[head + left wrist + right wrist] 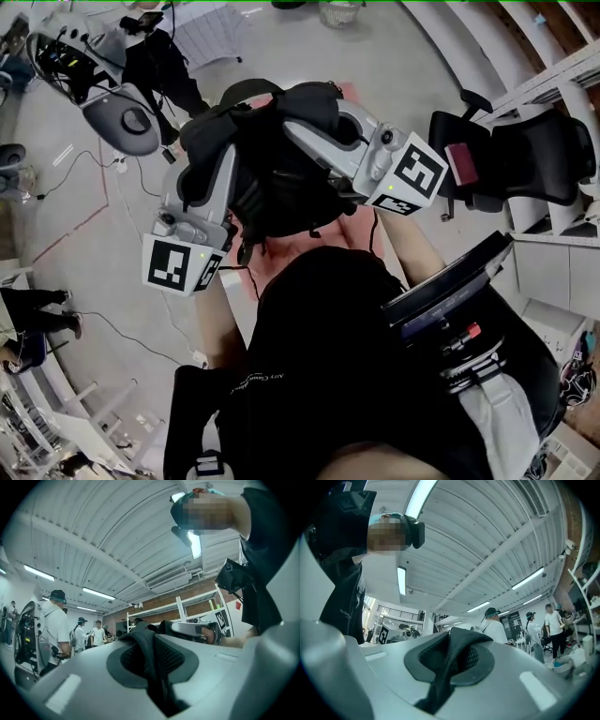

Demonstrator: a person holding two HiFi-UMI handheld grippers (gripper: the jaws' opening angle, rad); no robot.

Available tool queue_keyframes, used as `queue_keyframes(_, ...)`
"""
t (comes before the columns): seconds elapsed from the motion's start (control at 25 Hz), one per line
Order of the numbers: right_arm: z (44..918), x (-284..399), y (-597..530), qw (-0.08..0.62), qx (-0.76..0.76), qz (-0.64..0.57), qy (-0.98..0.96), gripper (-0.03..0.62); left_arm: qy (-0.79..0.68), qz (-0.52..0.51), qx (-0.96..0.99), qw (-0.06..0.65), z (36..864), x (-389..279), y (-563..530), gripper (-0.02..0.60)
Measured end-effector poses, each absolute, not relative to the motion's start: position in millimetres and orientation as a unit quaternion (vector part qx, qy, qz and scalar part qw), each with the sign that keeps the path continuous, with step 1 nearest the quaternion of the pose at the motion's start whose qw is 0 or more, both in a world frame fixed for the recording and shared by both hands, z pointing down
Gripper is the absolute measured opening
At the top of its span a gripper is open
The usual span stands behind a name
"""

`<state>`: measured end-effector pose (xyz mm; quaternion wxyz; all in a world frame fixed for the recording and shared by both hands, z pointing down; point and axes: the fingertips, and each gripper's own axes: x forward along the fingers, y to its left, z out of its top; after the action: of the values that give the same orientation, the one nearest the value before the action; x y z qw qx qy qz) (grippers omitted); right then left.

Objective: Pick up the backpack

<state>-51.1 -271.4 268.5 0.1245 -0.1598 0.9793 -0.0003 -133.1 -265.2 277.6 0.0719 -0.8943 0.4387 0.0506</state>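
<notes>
The black backpack [272, 183] hangs in the air in front of my chest, above a pinkish table top [323, 246]. My left gripper [208, 141] grips it from the left and my right gripper [292, 120] from the upper right, with their marker cubes facing the head camera. The left gripper view looks up toward the ceiling; there my left gripper [154, 667] is shut on a black backpack strap [149, 648] pinched between its grey jaws. In the right gripper view my right gripper [447, 663] is likewise shut on a black strap [452, 648]. The fingertips are buried in the fabric.
A black office chair [525, 155] and white shelving [562, 80] stand at the right. A grey seat [127, 117] and cables lie on the floor at the upper left. Several people stand in the room [56, 625] [497, 627].
</notes>
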Motion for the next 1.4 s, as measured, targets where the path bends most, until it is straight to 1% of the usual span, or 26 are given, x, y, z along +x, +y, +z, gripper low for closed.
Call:
queue_keyframes(0.52, 304, -65, -258, 0.116, -0.155, -0.059, 0.979, 0.044, 0.457, 0.048, -0.888, 0.019, 315, -155, -245, 0.043)
queue_keyframes(0.8, 319, -51, -267, 0.129, -0.16, -0.108, 0.973, 0.044, 0.449, 0.047, -0.892, -0.013, 333, -150, -247, 0.041)
queue_keyframes(0.96, 325, -44, -274, 0.137, -0.159, -0.134, 0.968, 0.044, 0.433, 0.056, -0.899, -0.047, 338, -144, -249, 0.037)
queue_keyframes(1.2, 345, -49, -275, 0.071, -0.154, -0.125, 0.977, 0.044, 0.423, 0.063, -0.9, -0.083, 342, -135, -257, 0.034)
queue_keyframes(1.32, 351, -54, -272, 0.086, -0.13, -0.154, 0.976, 0.049, 0.424, 0.066, -0.899, -0.093, 343, -135, -259, 0.032)
queue_keyframes(1.4, 358, -59, -264, 0.088, -0.096, -0.158, 0.979, 0.081, 0.426, 0.07, -0.896, -0.105, 342, -135, -261, 0.031)
